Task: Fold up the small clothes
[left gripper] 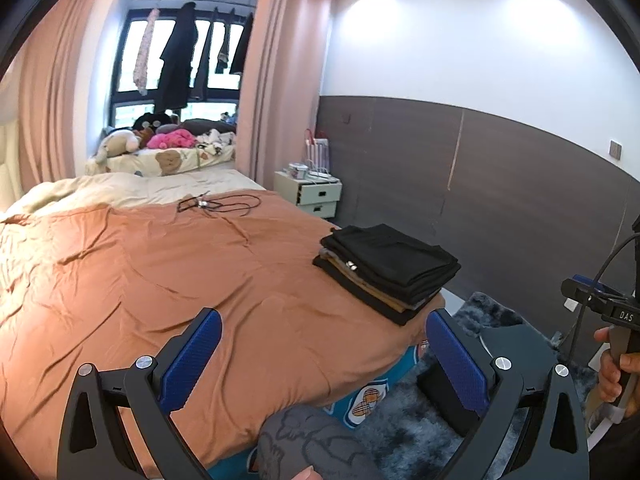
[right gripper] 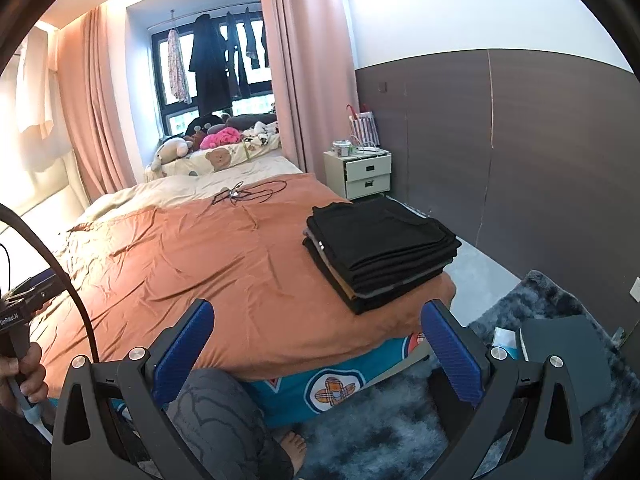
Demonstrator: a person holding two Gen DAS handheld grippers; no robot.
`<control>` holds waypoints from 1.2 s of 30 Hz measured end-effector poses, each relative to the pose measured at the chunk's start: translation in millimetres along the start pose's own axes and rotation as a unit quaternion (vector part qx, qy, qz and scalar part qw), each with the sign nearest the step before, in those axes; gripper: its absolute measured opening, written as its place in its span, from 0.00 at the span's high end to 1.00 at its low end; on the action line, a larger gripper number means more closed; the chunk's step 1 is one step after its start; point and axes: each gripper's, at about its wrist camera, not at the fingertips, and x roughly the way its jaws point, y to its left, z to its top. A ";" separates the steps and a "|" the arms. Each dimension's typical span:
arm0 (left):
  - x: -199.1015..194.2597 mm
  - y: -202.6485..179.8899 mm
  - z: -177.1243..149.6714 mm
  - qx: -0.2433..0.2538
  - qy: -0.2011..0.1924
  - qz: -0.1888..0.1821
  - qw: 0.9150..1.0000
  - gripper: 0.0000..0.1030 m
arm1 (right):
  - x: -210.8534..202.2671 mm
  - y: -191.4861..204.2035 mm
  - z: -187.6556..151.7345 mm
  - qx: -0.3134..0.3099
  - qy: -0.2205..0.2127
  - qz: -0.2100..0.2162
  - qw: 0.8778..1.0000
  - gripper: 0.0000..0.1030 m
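Both the left tool (left gripper: pixel 322 354) and the right tool (right gripper: pixel 318 344) hang released and empty above the bed's orange duvet (left gripper: pixel 168 272). The stack of folded dark clothes (right gripper: pixel 380 246) sits at the bed's near right corner.

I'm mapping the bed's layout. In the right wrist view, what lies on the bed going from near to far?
Stack of folded clothes → tangled black cord → bear-print pillow → stuffed toys by the window.
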 end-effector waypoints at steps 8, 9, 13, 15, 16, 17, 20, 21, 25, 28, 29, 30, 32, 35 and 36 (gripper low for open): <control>-36.4 19.6 -39.1 -0.004 -0.013 0.037 0.999 0.00 | -17.1 17.5 -36.9 0.000 -0.019 0.013 1.000 0.00; -40.9 21.1 -43.3 -0.004 -0.014 0.043 0.999 0.00 | -17.6 17.8 -39.8 0.002 -0.019 0.014 1.000 0.00; -61.1 30.9 -60.8 -0.011 -0.025 0.055 0.998 0.00 | -20.2 21.3 -60.1 0.008 -0.018 0.017 1.000 0.00; -70.4 32.7 -70.7 -0.011 -0.031 0.070 0.997 0.00 | -21.6 22.3 -65.6 0.014 -0.018 0.023 0.999 0.00; -73.2 33.5 -74.1 -0.012 -0.035 0.074 0.997 0.00 | -23.2 24.1 -69.7 0.017 -0.019 0.023 0.999 0.00; -77.1 35.1 -78.6 -0.016 -0.039 0.075 0.996 0.00 | -24.4 25.9 -73.4 0.018 -0.019 0.024 0.999 0.00; -87.0 37.5 -92.1 -0.021 -0.041 0.076 0.996 0.00 | -25.7 29.0 -81.5 0.024 -0.016 0.025 0.999 0.00; -88.8 38.0 -95.4 -0.022 -0.041 0.078 0.996 0.00 | -26.0 29.7 -83.8 0.026 -0.013 0.029 0.999 0.00; -92.1 40.3 -107.6 -0.022 -0.033 0.087 0.995 0.00 | -24.9 35.3 -89.3 0.023 -0.003 0.034 0.999 0.00; -97.0 40.5 -115.2 -0.026 -0.033 0.090 0.995 0.00 | -26.9 38.9 -89.7 0.021 -0.002 0.036 0.999 0.00; -98.0 40.2 -117.1 -0.026 -0.033 0.088 0.995 0.00 | -27.7 40.4 -89.5 0.017 -0.003 0.032 0.999 0.00; -98.8 39.6 -118.5 -0.025 -0.033 0.089 0.995 0.00 | -28.8 42.4 -89.5 0.012 -0.004 0.030 0.999 0.00; -100.2 37.6 -121.5 -0.021 -0.032 0.094 0.995 0.00 | -28.3 46.1 -89.9 0.008 -0.004 0.031 0.999 0.00; -101.8 38.5 -123.2 -0.023 -0.032 0.093 0.995 0.00 | -26.3 48.3 -91.6 0.008 0.000 0.028 1.000 0.00; -102.6 38.5 -124.2 -0.022 -0.032 0.092 0.995 0.00 | -26.4 49.8 -93.0 0.008 0.001 0.029 1.000 0.00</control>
